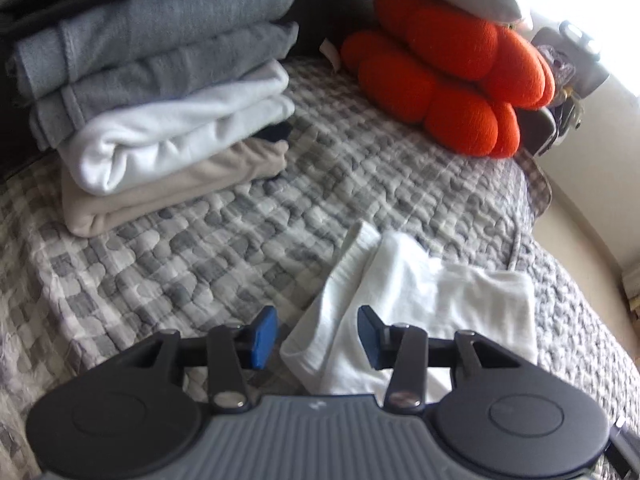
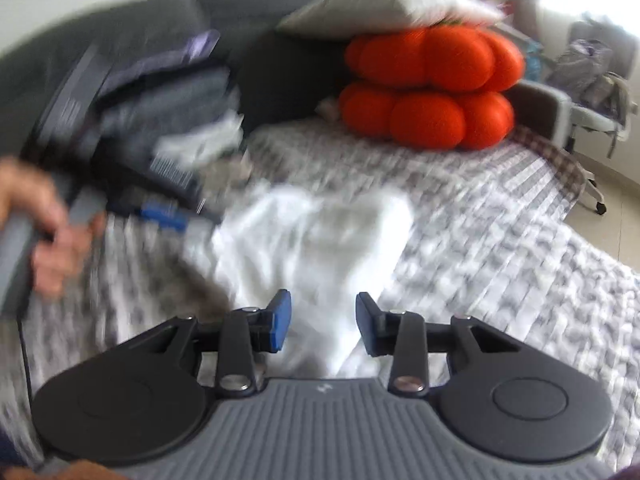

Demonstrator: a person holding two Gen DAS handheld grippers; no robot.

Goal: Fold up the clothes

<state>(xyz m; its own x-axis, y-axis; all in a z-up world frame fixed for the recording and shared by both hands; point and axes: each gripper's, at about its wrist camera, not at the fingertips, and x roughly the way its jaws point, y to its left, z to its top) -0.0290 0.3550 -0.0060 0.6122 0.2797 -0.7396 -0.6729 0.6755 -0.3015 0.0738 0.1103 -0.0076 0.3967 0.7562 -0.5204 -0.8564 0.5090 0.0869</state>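
The white folded garment point(image 1: 432, 304) lies on the quilted bed point(image 1: 248, 240), just ahead of the left claw point(image 1: 316, 334) and mostly to its right, long axis running away to the right. Both the left claw and the right claw point(image 2: 322, 322) gape partway, holding nothing; the right looks equally near.

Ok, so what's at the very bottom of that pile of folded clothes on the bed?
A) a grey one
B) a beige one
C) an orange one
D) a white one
B: in the left wrist view the beige garment lies under the white one, with the grey ones stacked above, all on the checked quilt.
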